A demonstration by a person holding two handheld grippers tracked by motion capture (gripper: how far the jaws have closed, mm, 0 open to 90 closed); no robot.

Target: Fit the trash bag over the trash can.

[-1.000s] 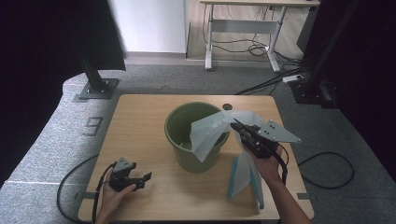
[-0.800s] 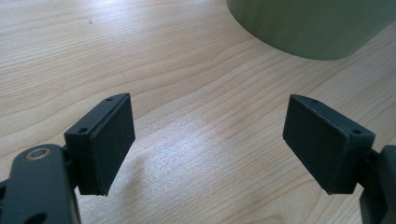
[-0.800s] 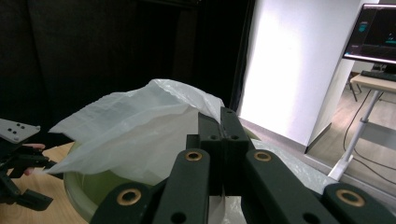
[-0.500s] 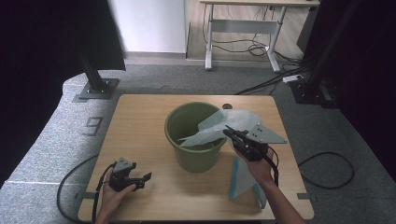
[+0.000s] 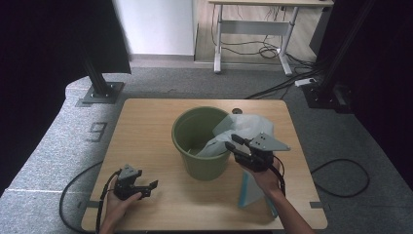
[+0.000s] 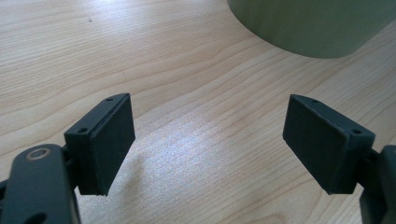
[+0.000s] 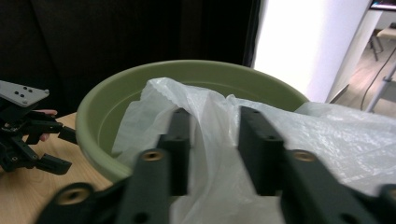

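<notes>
A green bucket [image 5: 200, 144] stands mid-desk [image 5: 146, 122] on grey carpet [image 5: 63, 141]. The right gripper [image 5: 234, 145], jaws just parting, seems to straddle the plastic bag [image 5: 241, 127] over the rim. The left gripper [image 5: 148, 187] rests wide open and empty near the front left corner.

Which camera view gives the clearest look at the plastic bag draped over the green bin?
The right gripper view: the plastic bag sits close up, its crinkled film hanging over the green bin rim between the right gripper jaws. The high view shows the plastic bag small, across the far-right rim. The left gripper view has just the bin's wall.
</notes>
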